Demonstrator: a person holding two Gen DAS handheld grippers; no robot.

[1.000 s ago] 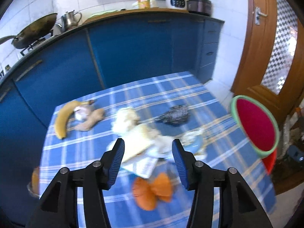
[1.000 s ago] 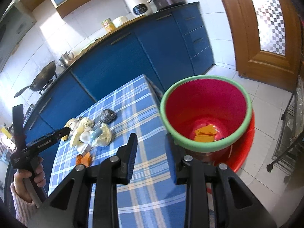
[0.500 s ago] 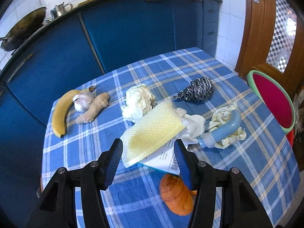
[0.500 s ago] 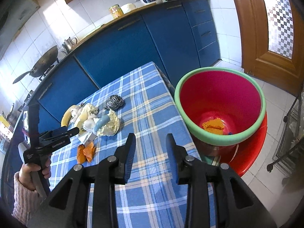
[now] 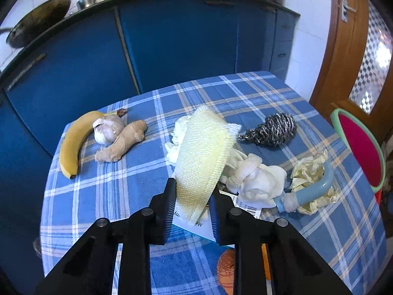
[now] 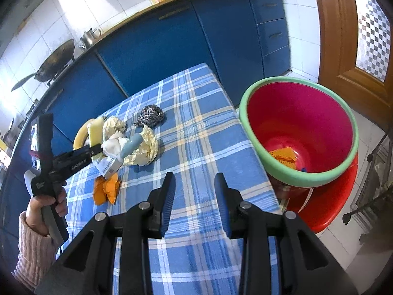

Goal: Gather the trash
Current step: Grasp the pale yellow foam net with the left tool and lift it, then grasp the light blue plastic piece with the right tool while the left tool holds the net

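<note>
While its jaws close, the left gripper (image 5: 191, 196) has a pale yellow sponge (image 5: 205, 152) between its two fingers, the pads already pressing on the lower end so that the sponge stands up tilted above the table. Under it lies a white paper label (image 5: 196, 222) with a barcode. The table (image 5: 245, 93) wears a blue checked cloth. Just right of the sponge sits a crumpled white tissue (image 5: 253, 180), and beside that a light blue curved tube (image 5: 316, 191) rests on crumpled yellowish paper (image 5: 308, 169). Behind them lies a steel scouring ball (image 5: 272, 129). Another white wad (image 5: 178, 135) peeks out behind the sponge. Toward the left edge, a banana (image 5: 72, 145), a garlic bulb (image 5: 108, 129) and a piece of ginger (image 5: 122, 143) lie together, touching. An orange peel (image 5: 227, 268) sits near the front edge, partly hidden by the gripper.

Seen from the right wrist camera, the right gripper (image 6: 195, 189) hangs over bare cloth, jaws partly open and holding nothing. Beside the table's right edge stands a red bin with a green rim (image 6: 270, 83), orange scraps (image 6: 282, 156) at its bottom. A hand (image 6: 46, 204) in a pink knitted sleeve holds the left gripper.
</note>
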